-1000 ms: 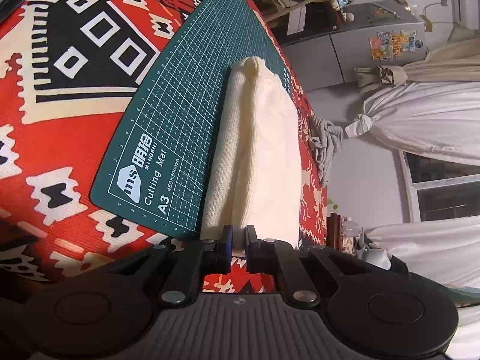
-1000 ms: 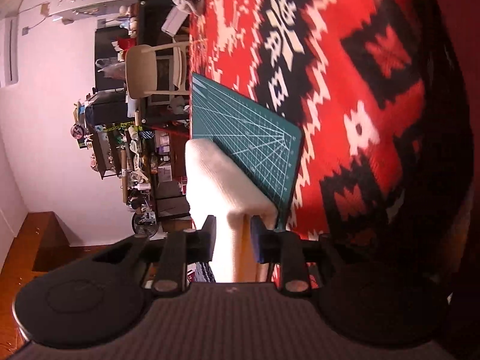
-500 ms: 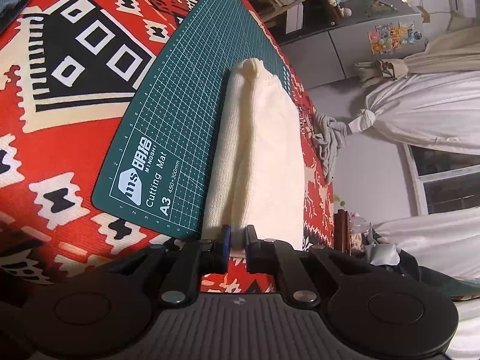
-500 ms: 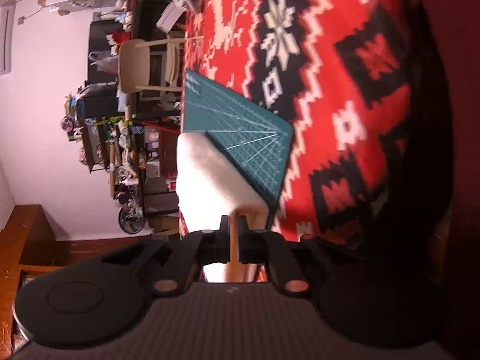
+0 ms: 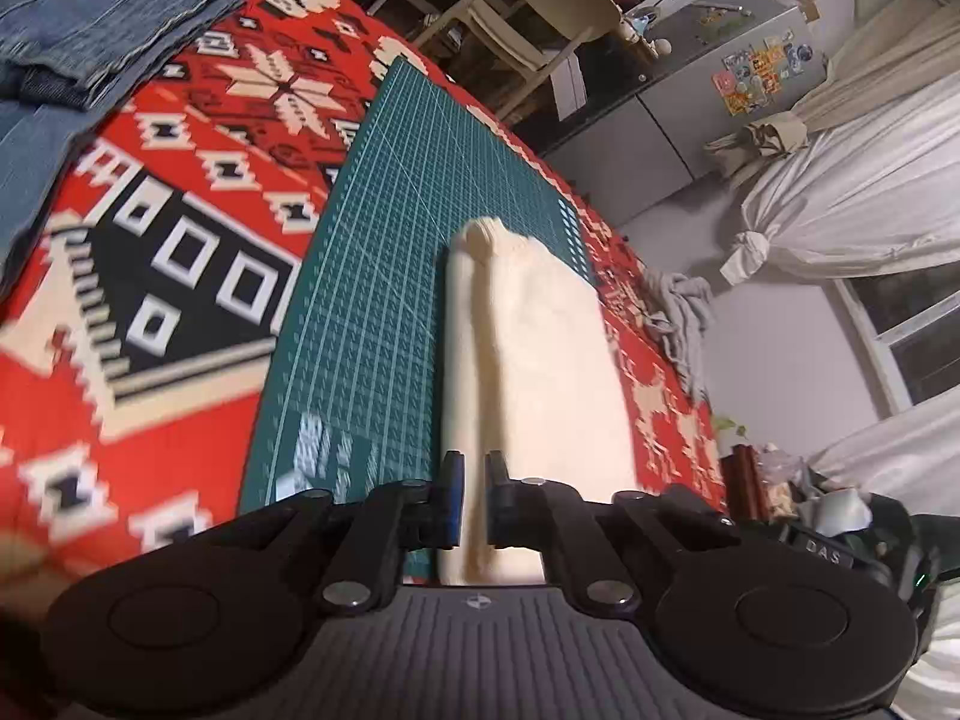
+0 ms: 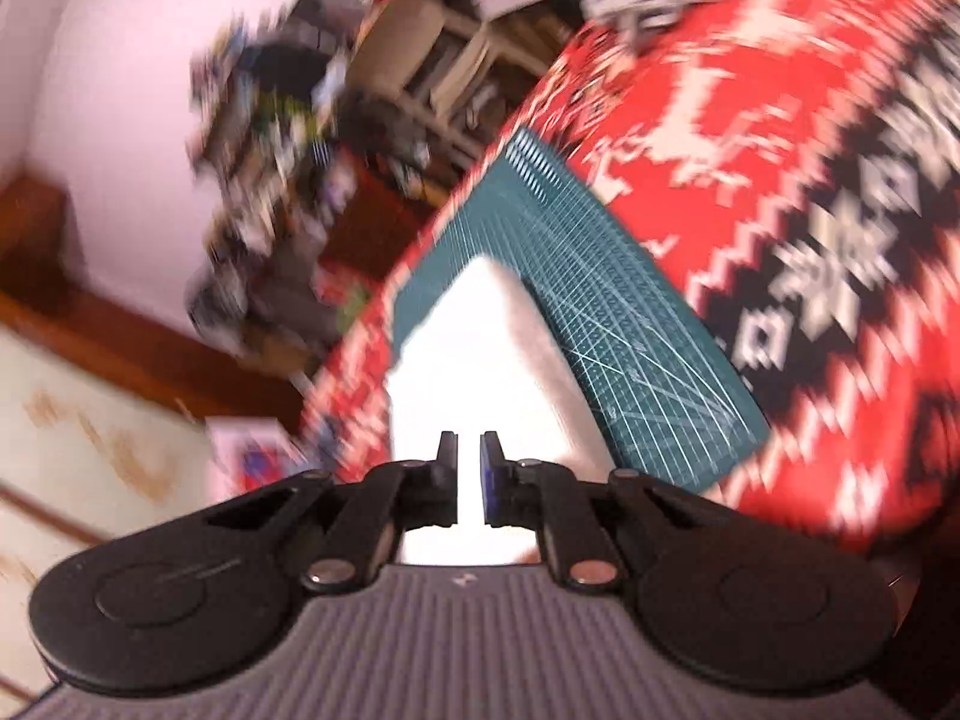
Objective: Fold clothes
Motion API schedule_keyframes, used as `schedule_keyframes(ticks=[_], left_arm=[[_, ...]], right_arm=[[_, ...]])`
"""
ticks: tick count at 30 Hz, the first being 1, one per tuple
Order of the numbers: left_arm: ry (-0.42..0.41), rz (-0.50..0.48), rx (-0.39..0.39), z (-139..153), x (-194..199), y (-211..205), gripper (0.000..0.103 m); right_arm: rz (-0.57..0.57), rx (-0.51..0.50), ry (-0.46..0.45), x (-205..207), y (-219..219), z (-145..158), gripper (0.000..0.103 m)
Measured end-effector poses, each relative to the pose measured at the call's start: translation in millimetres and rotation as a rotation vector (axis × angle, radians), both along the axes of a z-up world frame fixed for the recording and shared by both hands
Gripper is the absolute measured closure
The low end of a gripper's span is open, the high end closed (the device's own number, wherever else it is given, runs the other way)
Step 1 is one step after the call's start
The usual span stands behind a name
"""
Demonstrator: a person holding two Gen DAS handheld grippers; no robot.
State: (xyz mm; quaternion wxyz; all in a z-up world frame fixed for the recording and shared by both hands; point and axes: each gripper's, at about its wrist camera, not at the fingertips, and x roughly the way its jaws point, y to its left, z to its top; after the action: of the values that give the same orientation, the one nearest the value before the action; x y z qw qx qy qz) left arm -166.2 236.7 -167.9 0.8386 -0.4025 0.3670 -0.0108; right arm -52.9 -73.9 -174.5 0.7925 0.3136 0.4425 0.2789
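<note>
cream garment (image 5: 528,360): long axis runs away from left gripper (image 5: 473,468) on cutting mat (image 5: 384,276) | left jaws pinch its near end | right gripper (image 6: 468,450) jaws pinch its end, view blurred

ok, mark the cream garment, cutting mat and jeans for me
cream garment (image 5: 540,360), left wrist view, middle of the folded top face
cutting mat (image 5: 384,276), left wrist view, bare grid left of the garment
jeans (image 5: 90,18), left wrist view, top of the folded stack
</note>
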Motion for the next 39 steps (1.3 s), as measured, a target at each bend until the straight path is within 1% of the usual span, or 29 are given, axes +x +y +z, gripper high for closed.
schedule_keyframes(ticks=[2, 5, 7, 9, 16, 20, 24, 25, 27, 32, 38, 39], left_arm=[[-0.001, 0.0, 0.027, -2.8, 9.6, 0.6, 0.098], [-0.003, 0.0, 0.017, -8.5, 20.9, 2.1, 0.098], [0.002, -0.003, 0.006, -12.1, 25.2, 3.2, 0.098], [0.008, -0.008, -0.003, -15.1, 25.5, 2.8, 0.098], [0.015, -0.007, -0.066, -23.3, 19.7, 5.3, 0.098], [0.009, -0.011, -0.077, -21.5, 18.1, 4.0, 0.098], [0.003, -0.005, -0.086, -21.3, 17.5, 6.1, 0.098], [0.003, 0.0, -0.088, -21.4, 17.8, 7.0, 0.098], [0.003, 0.008, -0.09, -21.0, 18.0, 8.7, 0.098], [-0.004, 0.012, -0.084, -17.7, 15.6, 9.3, 0.098], [0.002, -0.006, -0.061, -17.4, 13.8, 5.8, 0.098], [0.004, -0.015, -0.059, -17.5, 14.0, 4.2, 0.098]], right_arm=[[0.076, -0.114, -0.045, 11.9, 22.3, 5.7, 0.094], [0.189, -0.286, -0.196, 12.4, 56.5, 15.4, 0.094], [0.257, -0.371, -0.304, 5.8, 76.3, 19.6, 0.094], [0.316, -0.431, -0.383, -0.7, 96.6, 20.9, 0.094], [0.478, -0.519, -0.509, -35.9, 142.6, 17.5, 0.094], [0.525, -0.518, -0.51, -47.3, 149.9, 17.1, 0.094], [0.528, -0.472, -0.478, -49.2, 145.4, 23.3, 0.095], [0.523, -0.475, -0.49, -47.7, 145.1, 26.2, 0.095], [0.525, -0.507, -0.526, -44.0, 148.5, 28.6, 0.095], [0.562, -0.582, -0.579, -44.2, 155.0, 26.4, 0.095], [0.607, -0.672, -0.641, -44.4, 162.8, 23.7, 0.095], [0.611, -0.673, -0.64, -49.0, 160.6, 23.3, 0.095]])
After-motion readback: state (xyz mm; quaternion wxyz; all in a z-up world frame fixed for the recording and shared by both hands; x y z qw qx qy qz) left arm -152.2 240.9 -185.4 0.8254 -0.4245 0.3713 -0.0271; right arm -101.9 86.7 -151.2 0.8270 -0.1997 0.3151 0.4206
